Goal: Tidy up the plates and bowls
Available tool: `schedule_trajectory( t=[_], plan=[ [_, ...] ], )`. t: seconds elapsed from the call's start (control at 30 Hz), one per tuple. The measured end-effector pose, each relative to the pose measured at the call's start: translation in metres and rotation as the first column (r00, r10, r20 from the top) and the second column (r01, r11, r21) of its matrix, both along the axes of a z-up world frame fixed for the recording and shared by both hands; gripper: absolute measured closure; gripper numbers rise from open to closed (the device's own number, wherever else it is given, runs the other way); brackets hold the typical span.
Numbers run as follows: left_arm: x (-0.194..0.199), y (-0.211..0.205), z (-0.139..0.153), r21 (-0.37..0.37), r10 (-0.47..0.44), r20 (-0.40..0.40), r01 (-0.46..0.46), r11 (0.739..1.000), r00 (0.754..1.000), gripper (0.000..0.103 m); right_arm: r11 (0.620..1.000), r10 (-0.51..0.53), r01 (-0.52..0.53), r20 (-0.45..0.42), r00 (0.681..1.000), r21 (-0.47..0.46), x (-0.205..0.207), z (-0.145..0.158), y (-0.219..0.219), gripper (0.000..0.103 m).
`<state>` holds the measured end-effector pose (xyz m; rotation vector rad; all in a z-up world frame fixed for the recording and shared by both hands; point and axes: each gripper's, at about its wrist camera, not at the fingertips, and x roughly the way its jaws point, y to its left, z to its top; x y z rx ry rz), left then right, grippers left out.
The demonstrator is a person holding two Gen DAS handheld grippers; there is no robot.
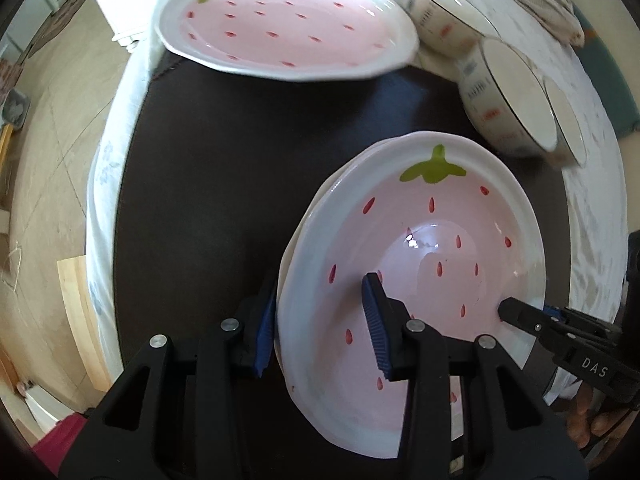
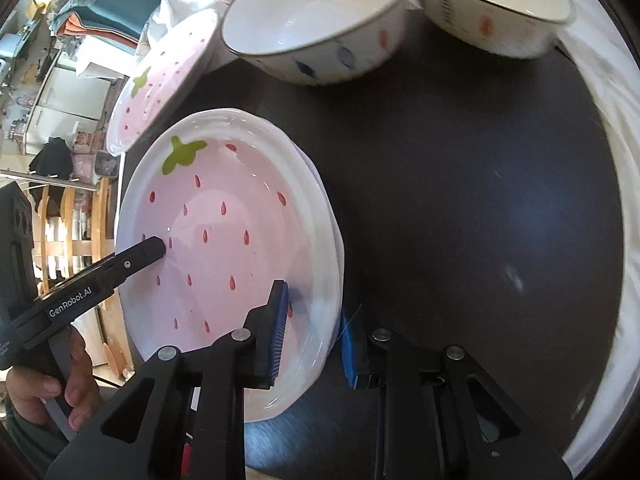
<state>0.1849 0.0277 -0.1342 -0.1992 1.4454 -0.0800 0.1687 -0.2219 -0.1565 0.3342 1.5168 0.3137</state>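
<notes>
A stack of pink strawberry plates with white rims lies on the dark table top. My left gripper is shut on the stack's left rim, one blue pad inside the top plate and the other outside. My right gripper is shut on the opposite rim in the same way. Each gripper shows in the other's view, the right gripper and the left gripper, with a fingertip resting in the top plate. A single strawberry plate sits farther back.
White bowls with dark rims stand behind the stack, along the table's far side. A white cloth hangs around the dark top. A person's hand holds the left gripper's handle.
</notes>
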Motion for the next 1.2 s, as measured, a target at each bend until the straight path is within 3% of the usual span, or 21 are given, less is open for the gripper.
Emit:
schedule_trajectory(
  t=[0.33,0.47,0.7,0.87,0.93,1.0,1.2],
  plan=[
    [-0.019,-0.025,0.002,0.026,-0.067,-0.001,0.067,0.997,0.998,0.067,0.999,-0.006,0.006,-0.005,1.000,-0.033,-0.021,0.004,-0.022,0.078],
    [-0.018,-0.022,0.002,0.020,-0.058,0.005,0.058,0.998,0.998,0.067,0.999,-0.017,0.016,-0.022,1.000,-0.036,-0.015,0.003,-0.018,0.077],
    [-0.016,-0.025,0.010,0.073,-0.093,0.053,0.089,0.993,0.994,0.066,0.998,-0.013,0.010,-0.038,0.999,-0.065,-0.010,0.003,-0.003,0.075],
    [-0.023,-0.026,0.031,0.134,-0.132,0.090,0.120,0.984,0.987,0.049,0.995,-0.063,0.063,0.002,0.998,-0.073,-0.007,0.014,-0.004,0.075],
    [-0.030,-0.027,0.041,0.177,-0.158,0.121,0.136,0.975,0.980,0.042,0.993,-0.105,0.105,0.019,0.994,-0.051,-0.013,0.022,-0.010,0.071],
    [-0.041,-0.021,0.051,0.206,-0.141,0.155,0.108,0.973,0.978,0.039,0.991,-0.127,0.128,0.052,0.991,-0.029,-0.021,0.033,-0.009,0.044],
    [-0.068,-0.010,0.078,0.181,-0.107,0.231,0.065,0.981,0.967,0.038,0.990,-0.124,0.133,0.174,0.977,-0.045,-0.042,0.067,0.004,0.042]
  ],
)
